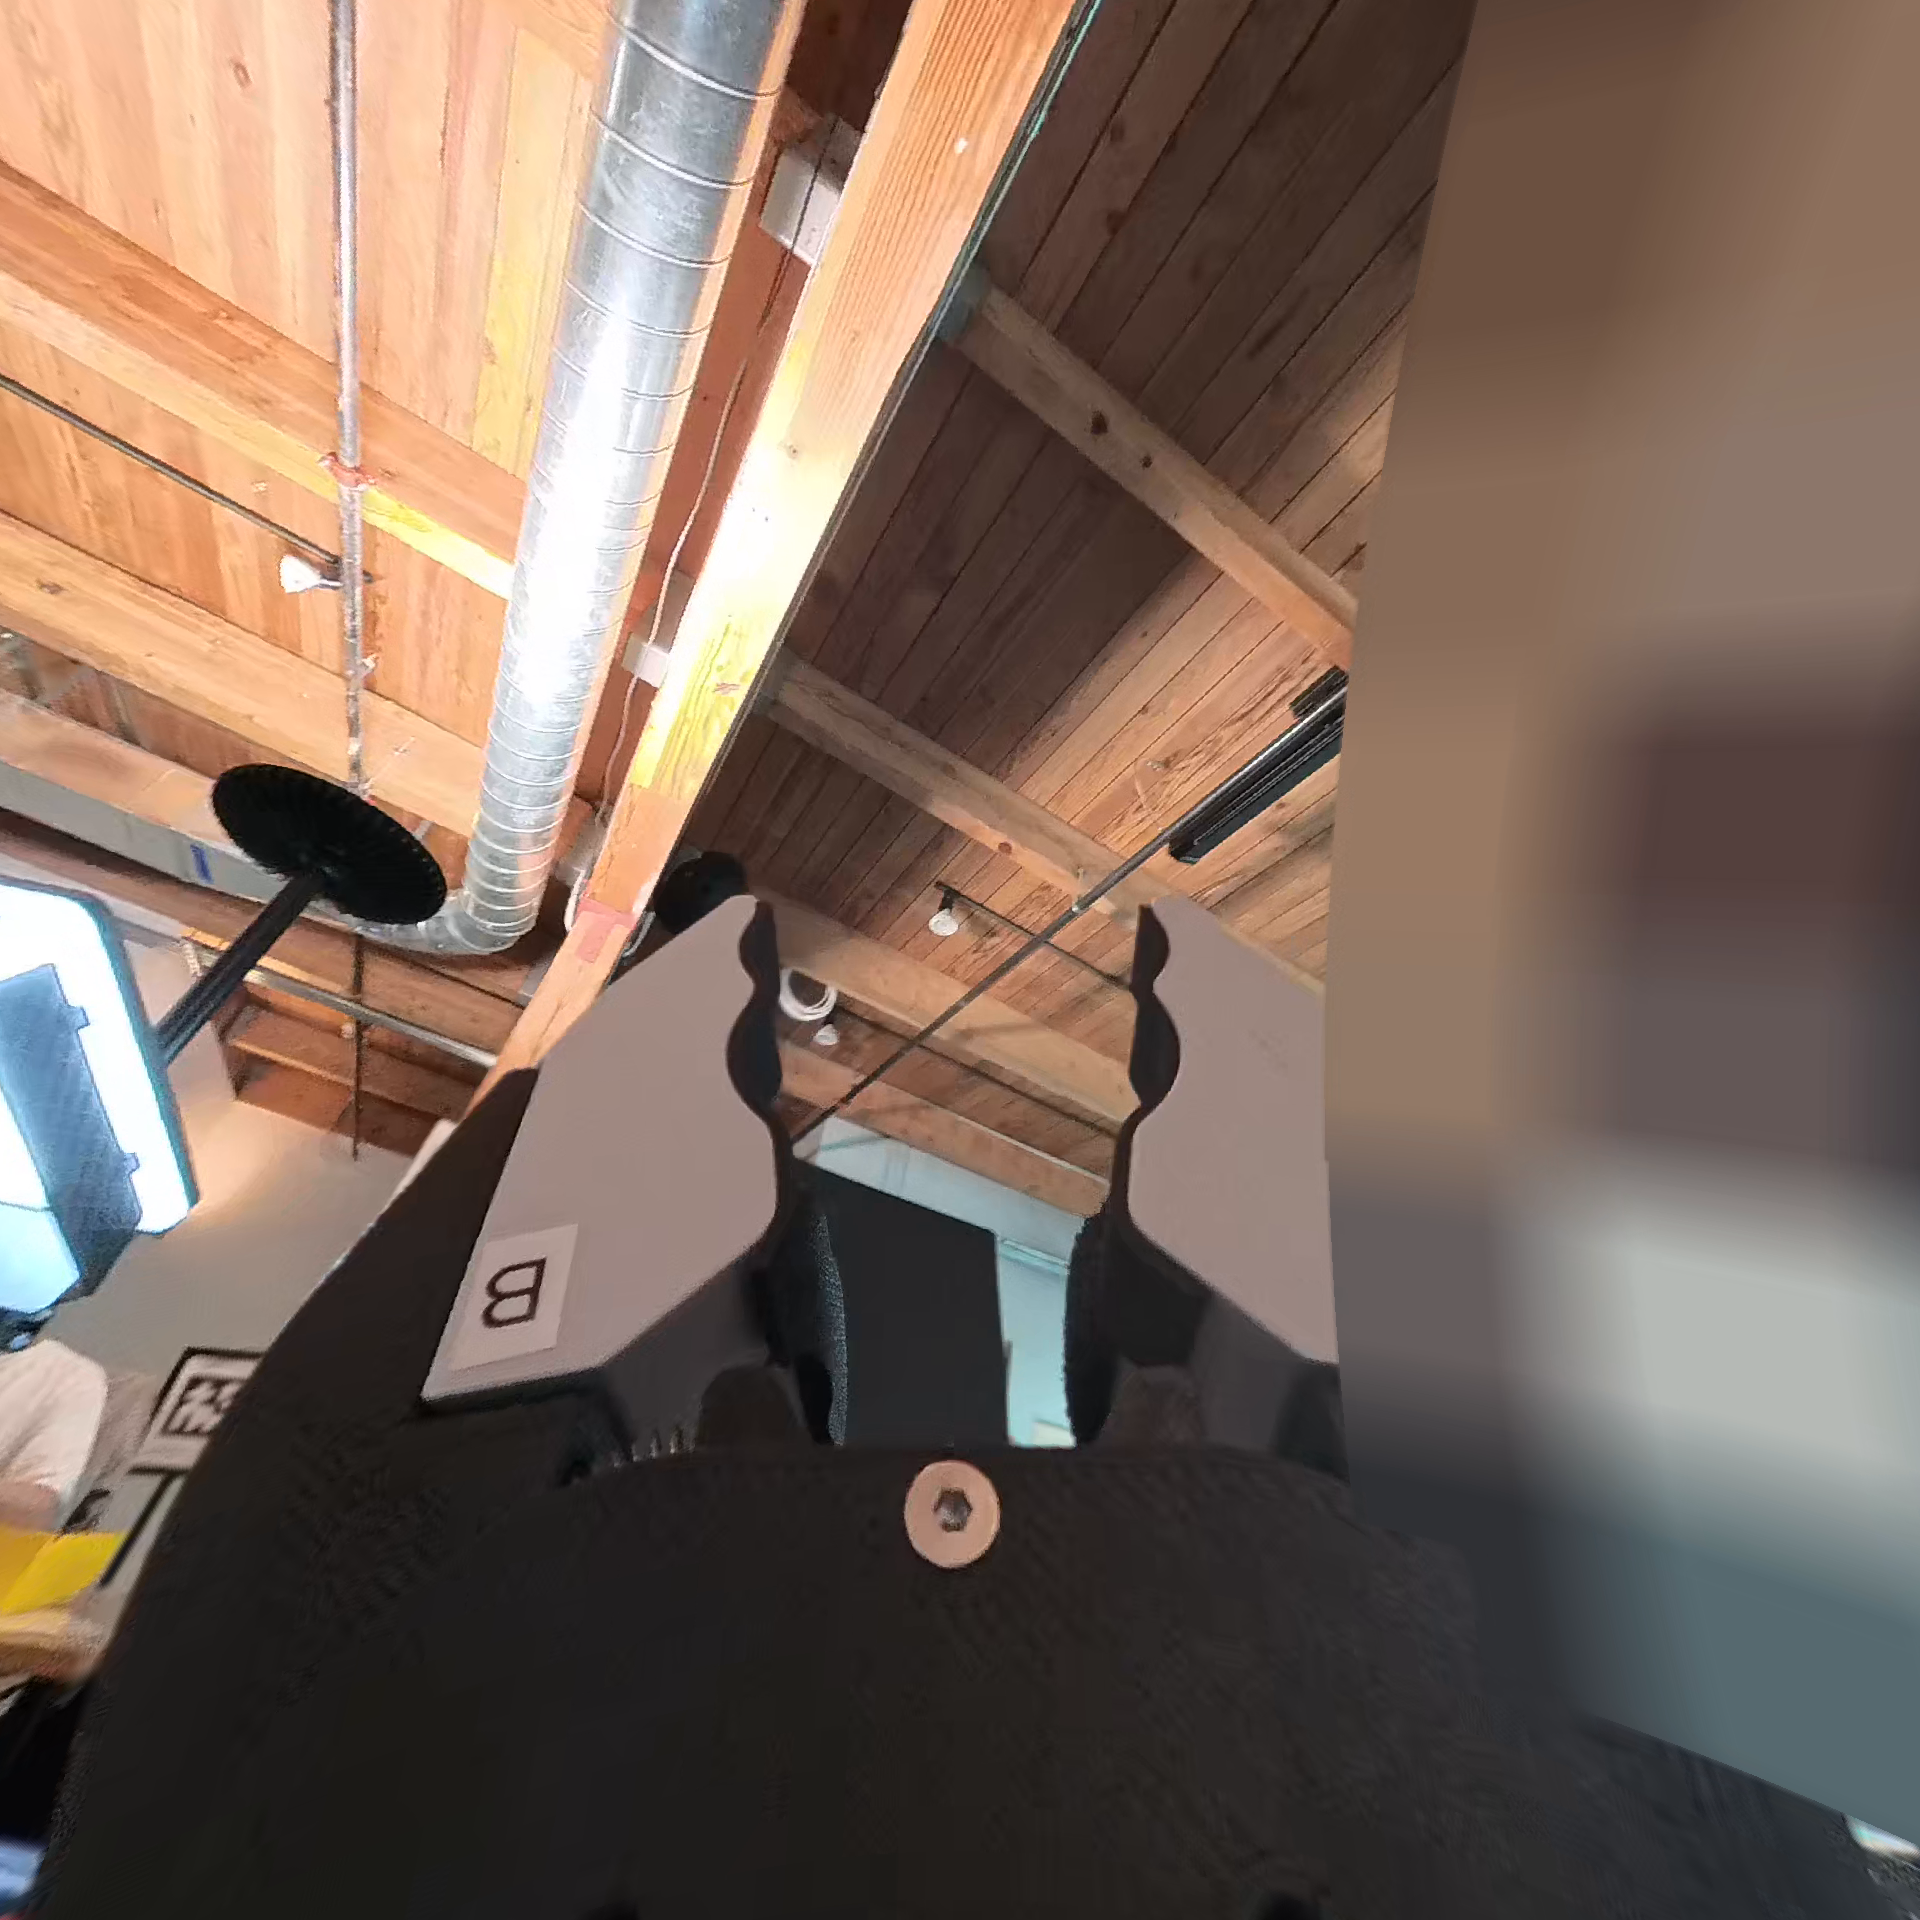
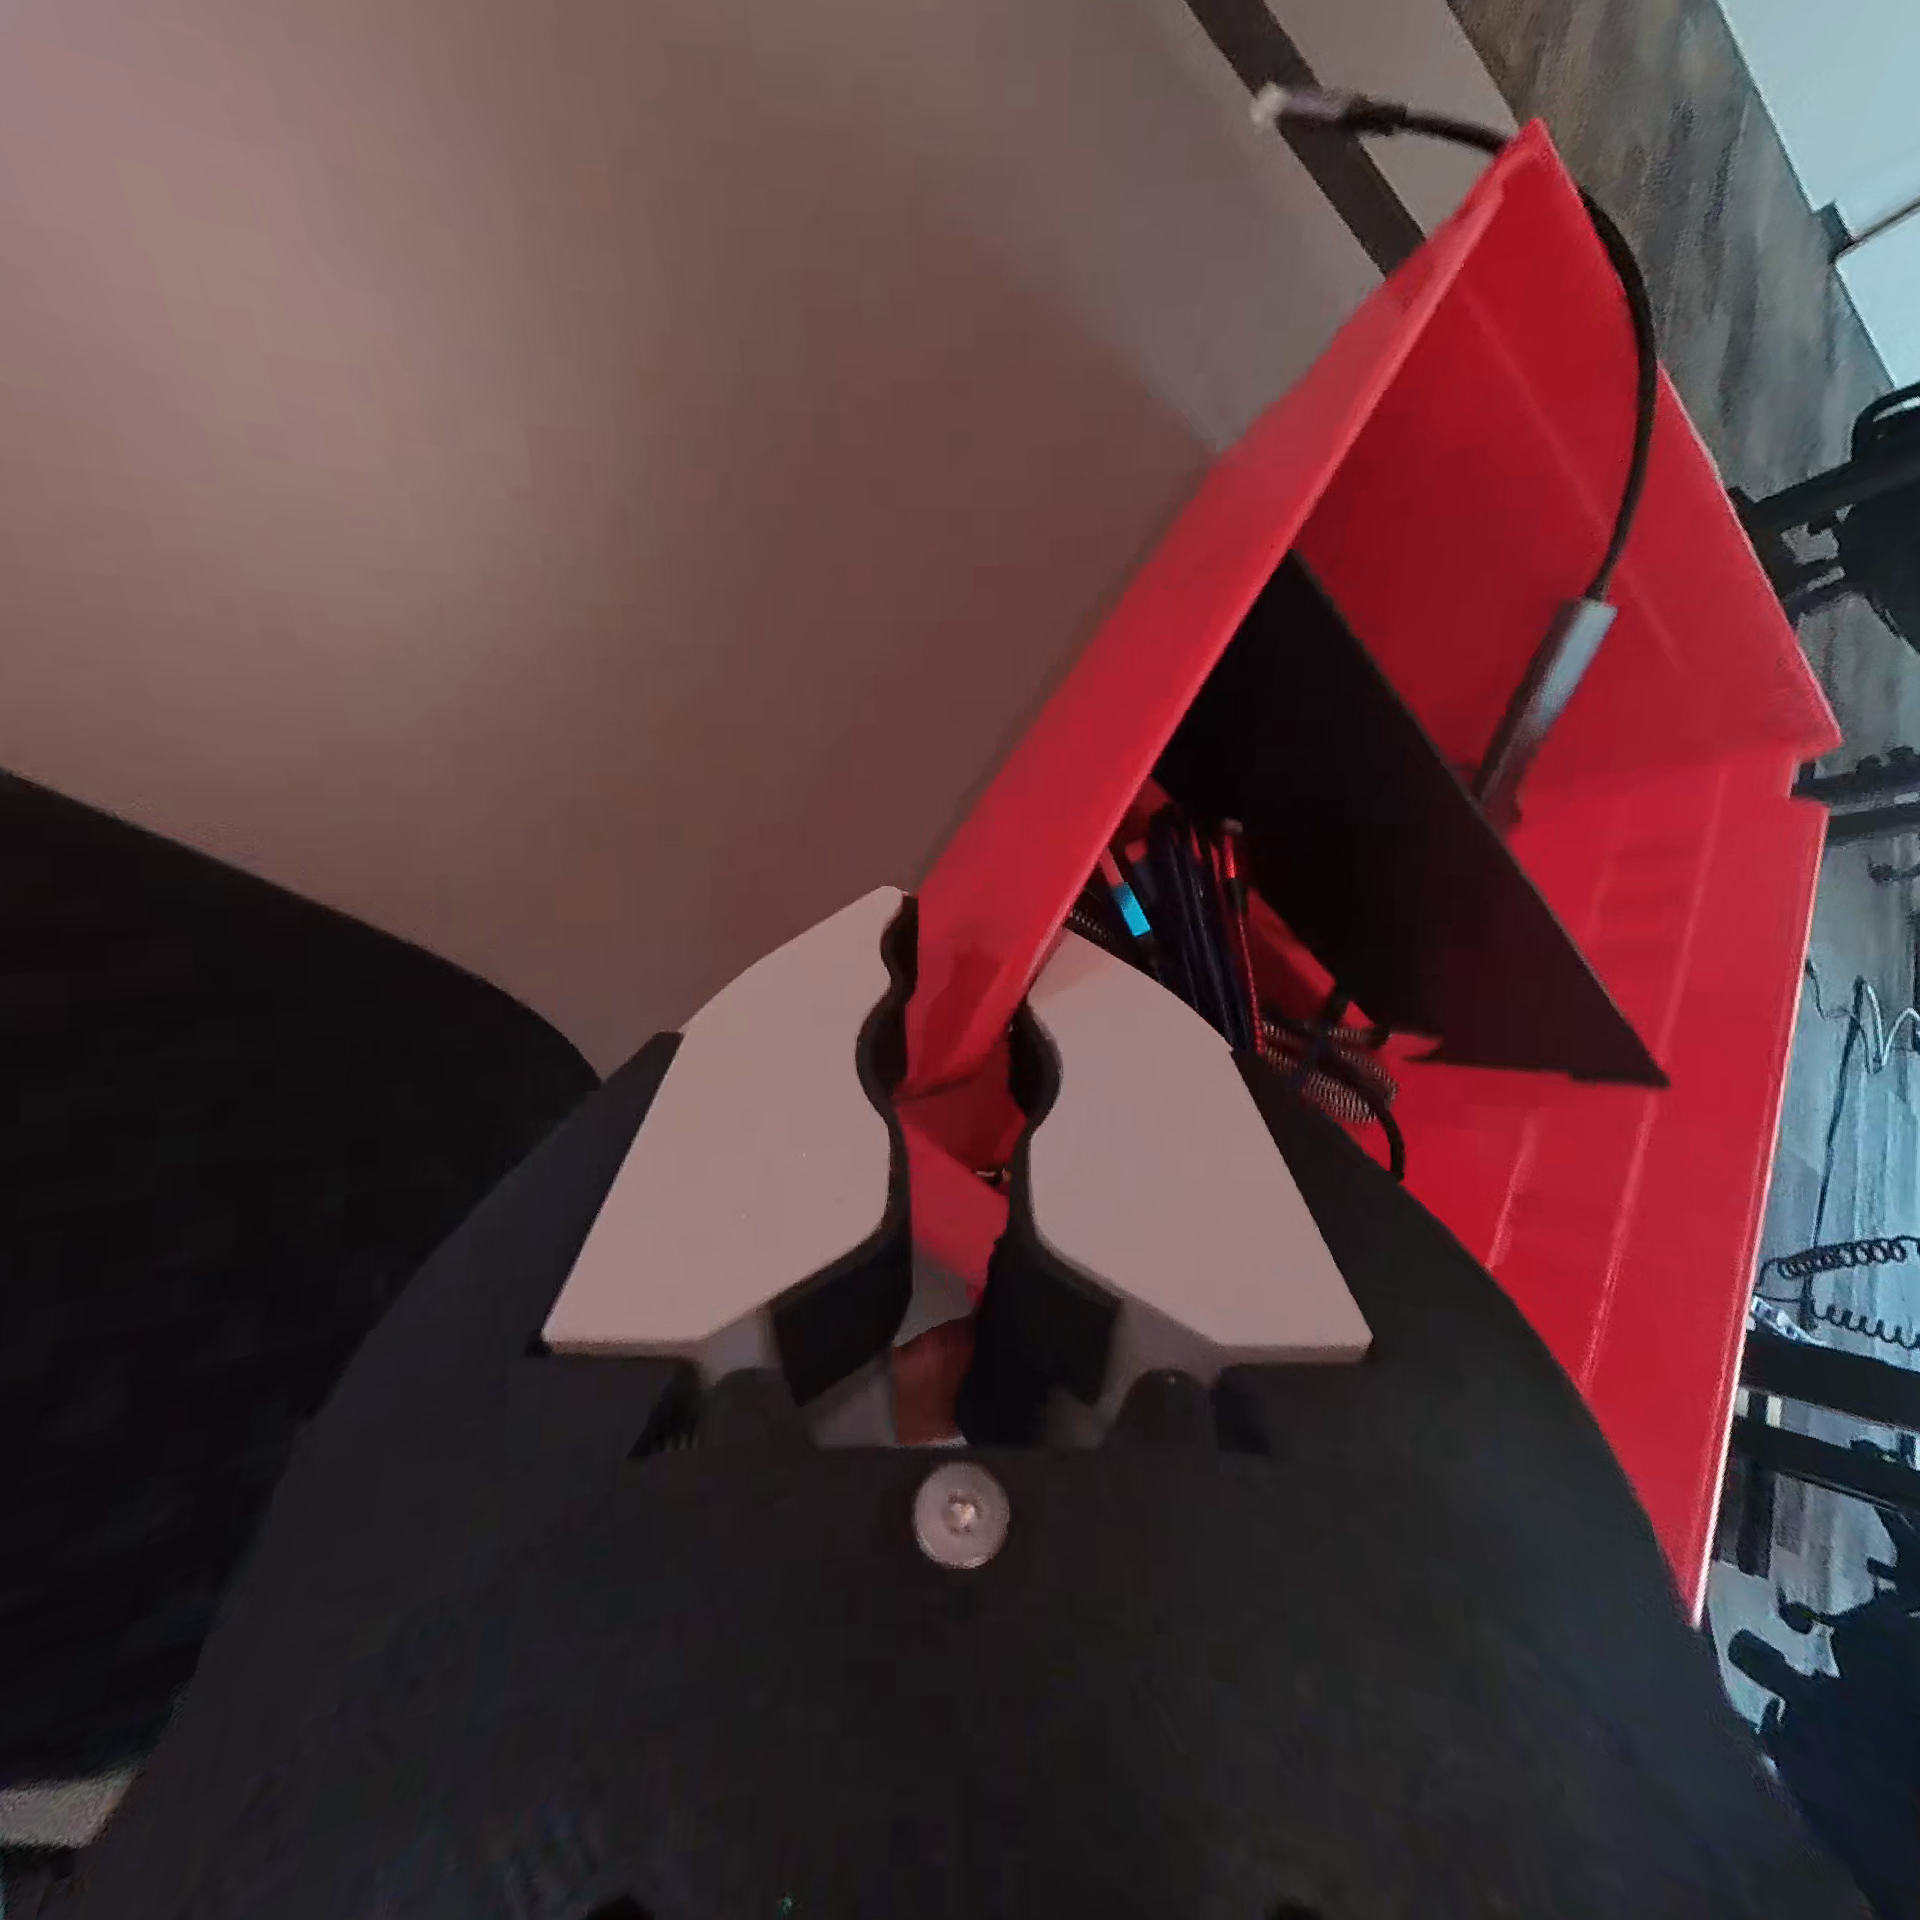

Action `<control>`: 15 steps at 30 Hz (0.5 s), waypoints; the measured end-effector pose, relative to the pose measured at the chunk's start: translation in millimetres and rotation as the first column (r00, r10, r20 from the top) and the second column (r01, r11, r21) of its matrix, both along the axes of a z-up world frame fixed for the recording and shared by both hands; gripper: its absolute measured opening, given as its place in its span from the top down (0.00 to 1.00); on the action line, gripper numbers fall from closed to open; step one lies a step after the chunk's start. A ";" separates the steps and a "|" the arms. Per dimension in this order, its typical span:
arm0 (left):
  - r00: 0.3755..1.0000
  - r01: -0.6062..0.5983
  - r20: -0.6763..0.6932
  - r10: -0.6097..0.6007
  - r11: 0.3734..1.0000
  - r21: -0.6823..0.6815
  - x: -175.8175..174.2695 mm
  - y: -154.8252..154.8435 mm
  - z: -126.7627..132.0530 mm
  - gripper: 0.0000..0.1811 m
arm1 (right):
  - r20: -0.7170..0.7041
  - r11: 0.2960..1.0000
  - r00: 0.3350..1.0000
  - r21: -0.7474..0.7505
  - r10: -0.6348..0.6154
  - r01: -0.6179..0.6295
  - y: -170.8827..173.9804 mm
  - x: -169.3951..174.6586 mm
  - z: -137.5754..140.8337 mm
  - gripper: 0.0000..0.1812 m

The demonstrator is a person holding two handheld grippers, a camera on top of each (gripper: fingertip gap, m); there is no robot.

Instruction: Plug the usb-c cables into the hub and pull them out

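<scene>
In the right wrist view a red plastic bin (image 2: 1621,1039) stands on a pale table (image 2: 520,416). Inside it a slim grey hub (image 2: 1558,675) leans on a black divider (image 2: 1403,831). The hub's black lead (image 2: 1631,312) arcs over the rim to a plug (image 2: 1278,104). Several cables (image 2: 1195,914) lie bundled in the near compartment. My right gripper (image 2: 961,997) has its jaws close together on the bin's near wall. My left gripper (image 1: 951,935) is open and empty, pointing up at the ceiling.
The left wrist view shows wooden ceiling beams (image 1: 883,416), a silver duct (image 1: 613,468), a black lamp stand (image 1: 322,842) and a lit panel (image 1: 73,1091). A dark chair back (image 2: 208,1143) is at the left of the right wrist view. Dark equipment and a coiled cord (image 2: 1849,1268) lie beyond the bin. Some 60 cm of space lies between my two pairs of fingers.
</scene>
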State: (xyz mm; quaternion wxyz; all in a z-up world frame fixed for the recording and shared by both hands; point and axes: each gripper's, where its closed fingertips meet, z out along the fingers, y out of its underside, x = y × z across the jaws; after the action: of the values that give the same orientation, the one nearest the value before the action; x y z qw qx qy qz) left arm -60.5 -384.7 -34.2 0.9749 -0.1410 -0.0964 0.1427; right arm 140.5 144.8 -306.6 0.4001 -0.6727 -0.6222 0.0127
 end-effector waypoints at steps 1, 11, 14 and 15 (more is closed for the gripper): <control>1.000 -0.008 0.016 0.008 1.000 -0.008 -3.5 -0.1 -1.7 0.65 | -0.003 1.000 1.000 0.003 0.004 -0.004 -4.5 -8.8 -0.1 0.92; 0.998 0.013 0.063 -0.010 0.999 -0.045 -19.8 -12.4 -7.4 0.65 | 0.014 0.982 0.982 -0.014 0.187 -0.187 -81.9 -112.7 1.0 0.89; 0.997 -0.036 0.065 0.041 0.997 -0.062 -20.7 -22.5 -7.6 0.65 | 0.012 0.961 0.961 -0.024 0.276 -0.276 -112.6 -149.7 1.5 0.89; 0.996 -0.057 0.066 0.061 0.996 -0.064 -20.8 -26.3 -7.8 0.65 | 0.018 0.952 0.952 -0.021 0.305 -0.304 -123.1 -161.4 1.5 0.89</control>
State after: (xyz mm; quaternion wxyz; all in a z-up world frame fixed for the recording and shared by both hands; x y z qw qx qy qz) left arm -81.3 -411.0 -42.0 0.9616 -0.1730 -0.1292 0.1695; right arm -20.9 21.7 -305.1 0.3809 -0.5724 -0.7225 0.0727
